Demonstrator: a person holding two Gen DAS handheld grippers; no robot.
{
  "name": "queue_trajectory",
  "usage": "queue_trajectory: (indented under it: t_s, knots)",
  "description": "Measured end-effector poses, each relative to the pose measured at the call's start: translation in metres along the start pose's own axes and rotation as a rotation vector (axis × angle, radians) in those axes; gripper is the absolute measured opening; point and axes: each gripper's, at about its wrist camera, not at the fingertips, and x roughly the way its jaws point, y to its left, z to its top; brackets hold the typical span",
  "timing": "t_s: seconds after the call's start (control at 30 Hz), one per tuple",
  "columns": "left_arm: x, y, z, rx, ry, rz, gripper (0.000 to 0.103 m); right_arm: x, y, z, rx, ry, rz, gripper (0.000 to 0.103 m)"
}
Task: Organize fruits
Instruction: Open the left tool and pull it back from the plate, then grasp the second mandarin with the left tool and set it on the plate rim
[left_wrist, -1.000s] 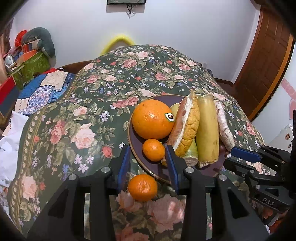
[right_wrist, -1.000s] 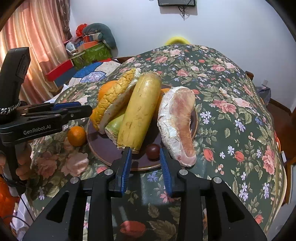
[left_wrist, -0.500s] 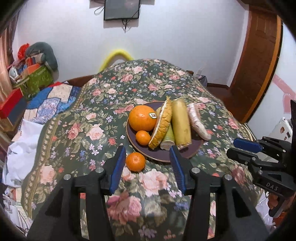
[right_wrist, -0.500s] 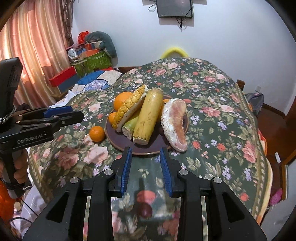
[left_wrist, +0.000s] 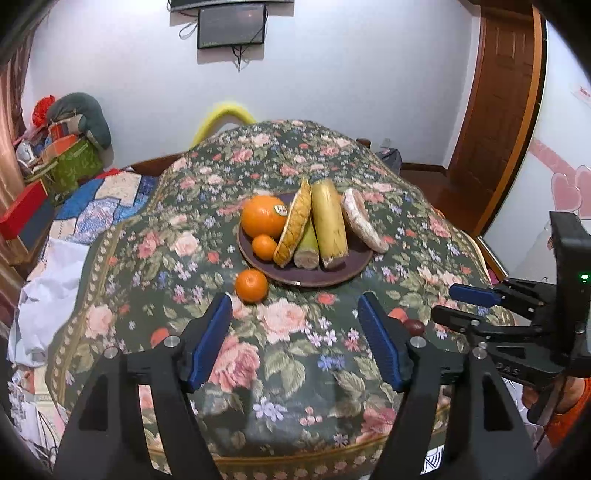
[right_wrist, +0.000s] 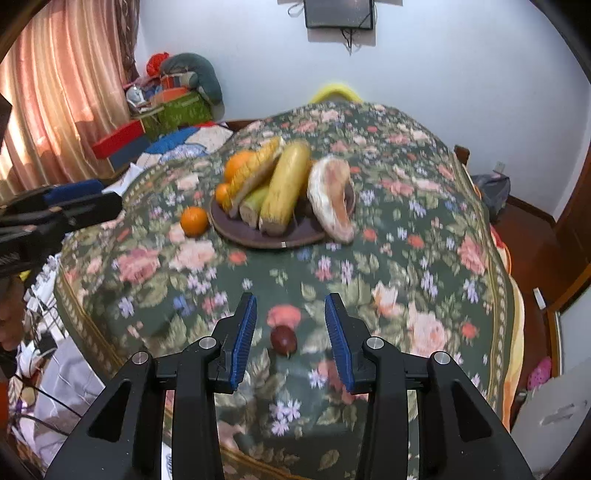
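A dark plate (left_wrist: 354, 267) (right_wrist: 236, 230) on the floral-covered table holds a big orange (left_wrist: 263, 216), a small orange (left_wrist: 264, 246) and several long yellow and pinkish pieces (left_wrist: 328, 221). A loose orange (left_wrist: 251, 285) (right_wrist: 194, 220) lies on the cloth just left of the plate. A small dark red fruit (right_wrist: 283, 340) (left_wrist: 413, 326) lies on the cloth near the front edge. My left gripper (left_wrist: 295, 328) is open and empty, well back from the plate. My right gripper (right_wrist: 290, 332) is open, with the dark fruit between its fingers, untouched.
The floral cloth (left_wrist: 295, 369) drapes over the table's front edge. A quilt and stacked boxes (left_wrist: 59, 173) lie at the left, a curtain (right_wrist: 55, 96) beyond. A wooden door (left_wrist: 498, 110) stands at the right. A yellow chair back (left_wrist: 225, 114) shows behind the table.
Both grippers have pulled back from the plate and opened wider. The dark red fruit, earlier on the plate, now lies on the cloth near the front edge.
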Motion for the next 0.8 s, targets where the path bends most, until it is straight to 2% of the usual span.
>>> queue_trajectory:
  t_s: [0.33, 0.43, 0.57, 0.8]
  knots:
    - [0.03, 0.012, -0.019, -0.03, 0.096, 0.006, 0.07, 0.036, 0.001, -0.022, 0.019, 0.106, 0.03, 0.035]
    - [0.035, 0.016, -0.02, -0.032, 0.105, 0.014, 0.07, 0.036, 0.002, -0.021, 0.009, 0.096, 0.033, 0.035]
    - [0.041, 0.022, -0.02, -0.043, 0.11, 0.02, 0.07, 0.038, 0.003, -0.02, 0.0, 0.099, 0.047, 0.017]
    - [0.058, 0.032, -0.014, -0.056, 0.124, 0.027, 0.07, 0.035, 0.002, -0.013, -0.001, 0.078, 0.056, 0.015]
